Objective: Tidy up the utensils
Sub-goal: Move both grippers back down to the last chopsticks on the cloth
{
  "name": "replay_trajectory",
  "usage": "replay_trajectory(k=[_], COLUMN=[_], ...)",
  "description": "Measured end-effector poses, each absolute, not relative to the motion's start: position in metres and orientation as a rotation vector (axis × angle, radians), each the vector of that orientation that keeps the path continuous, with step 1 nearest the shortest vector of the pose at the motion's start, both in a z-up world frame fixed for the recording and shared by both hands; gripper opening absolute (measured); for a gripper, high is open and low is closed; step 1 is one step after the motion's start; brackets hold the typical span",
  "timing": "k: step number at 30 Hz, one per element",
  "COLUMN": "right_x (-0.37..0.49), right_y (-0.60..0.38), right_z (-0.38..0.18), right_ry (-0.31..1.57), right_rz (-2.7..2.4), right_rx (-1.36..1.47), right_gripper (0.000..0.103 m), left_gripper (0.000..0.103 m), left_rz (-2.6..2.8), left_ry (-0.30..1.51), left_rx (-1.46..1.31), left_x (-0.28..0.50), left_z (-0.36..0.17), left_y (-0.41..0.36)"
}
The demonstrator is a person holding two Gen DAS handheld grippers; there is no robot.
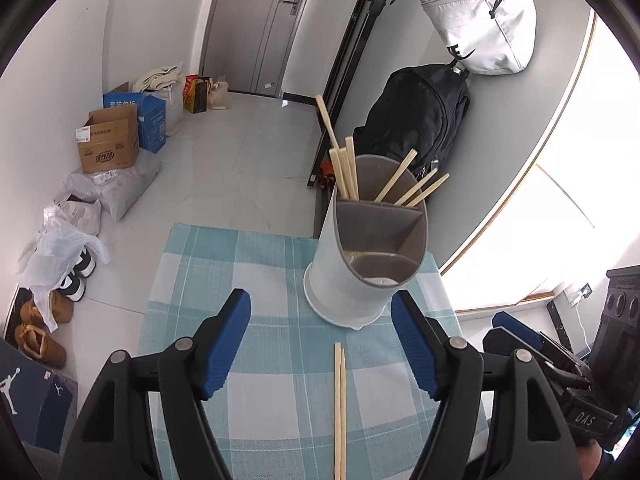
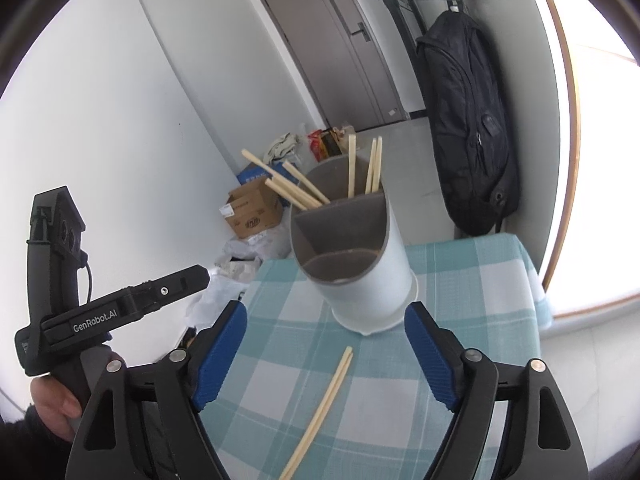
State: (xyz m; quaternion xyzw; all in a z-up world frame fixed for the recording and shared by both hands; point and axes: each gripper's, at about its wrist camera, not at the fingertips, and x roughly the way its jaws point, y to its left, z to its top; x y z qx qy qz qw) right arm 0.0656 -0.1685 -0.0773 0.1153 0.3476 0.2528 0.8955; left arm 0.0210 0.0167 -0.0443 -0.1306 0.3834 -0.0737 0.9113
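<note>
A: Left wrist view, left to right?
B: Floor clutter at far left: brown shoes (image 1: 40,332), white plastic bags (image 1: 60,252), cardboard box (image 1: 108,144), blue box (image 1: 150,120). Pale glossy tiles. Grey door (image 1: 260,28) at the back.

A: Left gripper?
B: Left gripper (image 1: 320,344) has its jaws wide apart, holding nothing. Black frame, blue ribbed pads (image 1: 224,348).

A: Task items?
B: Pair of chopsticks (image 1: 339,408), pale wood, square section, flat on the cloth (image 1: 192,280) between the jaws, side by side and touching. Cloth is woven, teal and white check. Just beyond the tips: holder (image 1: 360,264), white cylinder, slanted top, grey divided interior. Back compartments hold more wooden chopsticks (image 1: 344,168), one bunch leaning left, one leaning right. Front compartment looks unfilled.

A: Right of that?
B: Black fabric backpack (image 1: 420,120) against the wall, pale grey bag (image 1: 484,20) hung above it. Right gripper body just shows at the lower right edge.

A: Right wrist view?
B: Left gripper's black handle at far left, hand (image 2: 52,404) around it. Right gripper (image 2: 326,356) has its jaws spread too, nothing between the pads (image 2: 430,356). Loose pair (image 2: 320,412) lies diagonally on the check cloth, tips near the holder's (image 2: 372,280) base, not touching.
</note>
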Motion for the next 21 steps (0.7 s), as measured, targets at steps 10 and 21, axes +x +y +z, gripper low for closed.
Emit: replay_trajectory(k=[10, 21], right_x=[0.07, 0.1], right_y=[-0.15, -0.101], right_z=[-0.12, -0.178], right_ry=[0.892, 1.15], right_rz=[0.501, 0.506], right_rx=[0.149, -0.024], right_gripper=[0.083, 0.028], left_gripper=[0.07, 0.07], left_rz=[-0.063, -0.011], left_ry=[0.844, 0.878], left_rx=[-0.249, -0.313], left_x=[0.015, 0.018], left_z=[-0.083, -0.091], left_y=[0.02, 0.047])
